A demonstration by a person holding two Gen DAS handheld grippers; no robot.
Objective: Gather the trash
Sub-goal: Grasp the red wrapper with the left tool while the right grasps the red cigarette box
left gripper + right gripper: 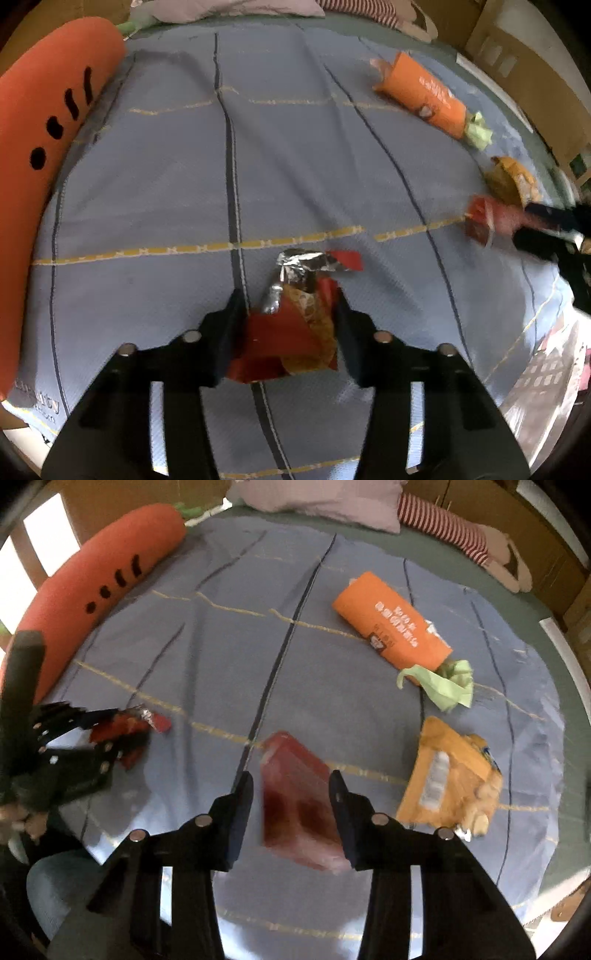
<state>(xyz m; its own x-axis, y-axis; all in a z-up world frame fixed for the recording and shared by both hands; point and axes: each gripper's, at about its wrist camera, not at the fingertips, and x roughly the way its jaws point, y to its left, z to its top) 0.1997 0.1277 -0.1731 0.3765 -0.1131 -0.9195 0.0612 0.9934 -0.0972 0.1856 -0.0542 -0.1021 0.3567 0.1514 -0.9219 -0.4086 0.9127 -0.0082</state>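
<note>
A crumpled red and silver foil wrapper (295,321) fills the gap of my left gripper (289,295), and both pads press on it just above the blue bedspread (147,184). My right gripper (291,775) is shut on a blurred red packet (299,801). The left wrist view shows that packet (480,218) at the right edge, in the right gripper (517,225). In the right wrist view the left gripper (110,731) is at the far left with its red wrapper (159,722). An orange packet (391,627) with green tissue (447,685) and a yellow snack bag (450,775) lie on the bed.
A long carrot plush (99,579) lies along the left side of the bed. A pale pillow (321,502) and a striped plush (443,528) sit at the far end. Brown wooden furniture (535,74) borders the right side.
</note>
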